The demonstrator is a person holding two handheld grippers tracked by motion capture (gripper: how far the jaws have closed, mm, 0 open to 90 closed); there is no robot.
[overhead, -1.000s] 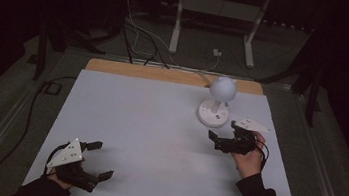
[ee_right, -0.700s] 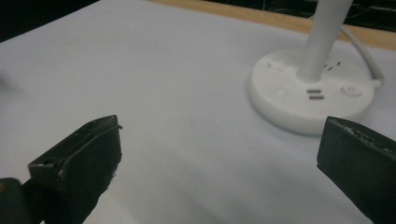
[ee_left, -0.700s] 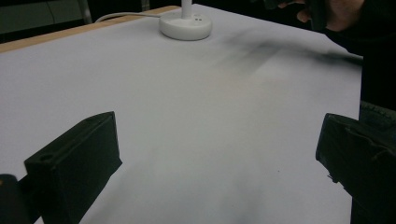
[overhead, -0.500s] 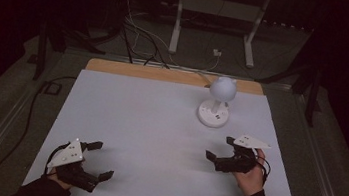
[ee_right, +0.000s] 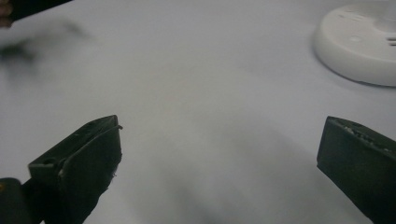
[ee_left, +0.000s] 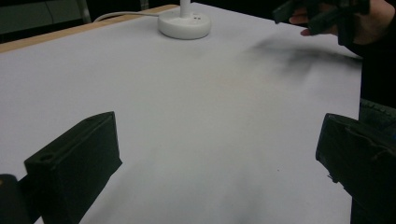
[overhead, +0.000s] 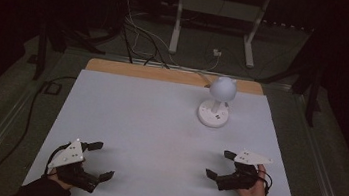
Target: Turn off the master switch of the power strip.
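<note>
While both grippers sit wide open, the white lamp (overhead: 218, 101) stands far up the table (overhead: 149, 125). The right gripper (overhead: 220, 165) (jaws spread, holding nothing) is nearer the lamp than the left gripper (overhead: 99, 159), with bare table between.

I have my left black two-jaw gripper with its grey three-cornered plate (overhead: 97, 159) low over the near left corner of the desk, jaws spread wide and pointing toward the right edge, nothing between them. My left hand (overhead: 63, 175) wraps the grip from behind, and the dark sleeve comes in over the near edge. My right black two-jaw gripper with its own grey plate (overhead: 219, 164) sits near the near right corner, jaws also wide apart and empty, aimed toward the left edge. My right hand (overhead: 253, 191) holds it from below and behind, and its cable loops beside the wrist
</note>
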